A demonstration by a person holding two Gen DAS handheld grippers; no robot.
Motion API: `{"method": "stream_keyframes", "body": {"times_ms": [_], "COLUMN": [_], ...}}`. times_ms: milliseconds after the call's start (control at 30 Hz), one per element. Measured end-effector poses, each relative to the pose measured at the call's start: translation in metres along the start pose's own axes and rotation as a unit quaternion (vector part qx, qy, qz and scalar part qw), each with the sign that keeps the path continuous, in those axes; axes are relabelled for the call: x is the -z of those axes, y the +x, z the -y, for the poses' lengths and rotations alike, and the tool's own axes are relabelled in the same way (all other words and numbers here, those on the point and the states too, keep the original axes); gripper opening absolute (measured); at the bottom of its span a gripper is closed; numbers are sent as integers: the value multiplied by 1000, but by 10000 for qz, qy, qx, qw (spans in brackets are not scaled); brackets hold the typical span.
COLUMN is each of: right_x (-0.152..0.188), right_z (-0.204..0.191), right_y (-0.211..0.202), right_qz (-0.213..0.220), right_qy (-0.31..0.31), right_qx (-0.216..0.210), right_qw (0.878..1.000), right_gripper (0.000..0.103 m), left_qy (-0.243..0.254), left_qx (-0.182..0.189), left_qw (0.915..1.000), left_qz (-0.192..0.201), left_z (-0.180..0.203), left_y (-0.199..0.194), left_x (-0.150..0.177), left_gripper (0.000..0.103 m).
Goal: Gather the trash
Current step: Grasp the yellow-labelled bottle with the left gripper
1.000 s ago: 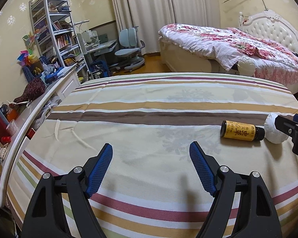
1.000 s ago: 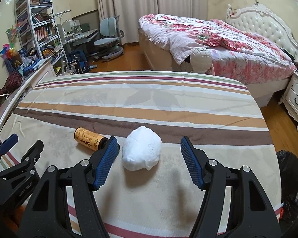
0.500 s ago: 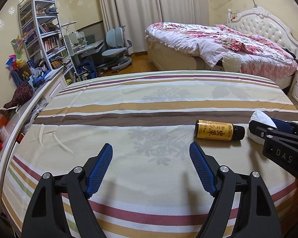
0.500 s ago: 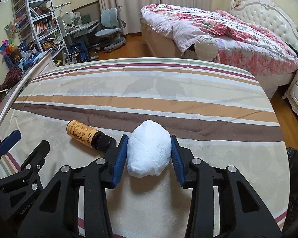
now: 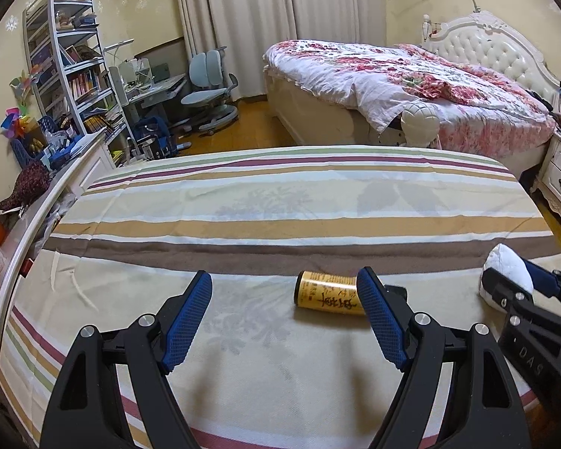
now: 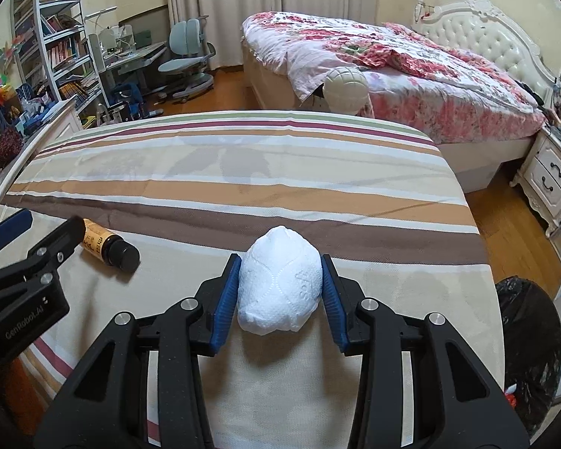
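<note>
the right gripper (image 6: pixel 280 293) has its blue ribbed pads pressed on both sides of a wad of white embossed tissue (image 6: pixel 279 286), egg-shaped, its narrow end pointing away over the striped bedsheet (image 6: pixel 243 172). the left gripper (image 5: pixel 284 314) stands wide open with nothing between its pads, and its right finger overlaps a small bottle (image 5: pixel 327 295). the bottle lies on its side across the stripes, yellow label, black cap (image 6: pixel 121 256) toward the tissue. at the bed's right edge sits a bin lined with a black bag (image 6: pixel 527 340); its contents can't be made out.
</note>
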State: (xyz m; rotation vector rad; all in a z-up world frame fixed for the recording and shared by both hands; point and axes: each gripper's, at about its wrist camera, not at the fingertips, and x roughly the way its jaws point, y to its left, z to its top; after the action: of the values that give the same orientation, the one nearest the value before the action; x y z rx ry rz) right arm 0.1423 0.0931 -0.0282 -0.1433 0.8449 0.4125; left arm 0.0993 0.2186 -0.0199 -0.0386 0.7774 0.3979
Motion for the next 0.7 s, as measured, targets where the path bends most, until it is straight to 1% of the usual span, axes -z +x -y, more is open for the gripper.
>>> {"method": "stream_keyframes", "body": {"times_ms": [100, 167, 267, 433, 700], "right_x": [0, 0, 1, 6, 13], "right_z": [2, 4, 5, 1, 1], "right_y": [0, 1, 1, -1, -6], "right_qz": [1, -8, -18, -61, -81], "right_qy": [-15, -1, -8, -74, -40], "right_qx": [-31, -64, -93, -93, -119], "right_qw": [10000, 10000, 10000, 9999, 9999], "right_gripper": [41, 41, 41, 41, 41], "left_qy": [-52, -33, 44, 91, 58], "left_qx": [-60, -72, -108, -61, -4], "left_qw": [10000, 9999, 9997, 9993, 9989], "left_qz": [-13, -78, -232, -356, -473], "left_z": [7, 11, 14, 10, -3], "left_y": [7, 12, 19, 19, 15], "left_x": [-9, -10, -5, 6, 16], "left_gripper": [77, 77, 77, 77, 77]}}
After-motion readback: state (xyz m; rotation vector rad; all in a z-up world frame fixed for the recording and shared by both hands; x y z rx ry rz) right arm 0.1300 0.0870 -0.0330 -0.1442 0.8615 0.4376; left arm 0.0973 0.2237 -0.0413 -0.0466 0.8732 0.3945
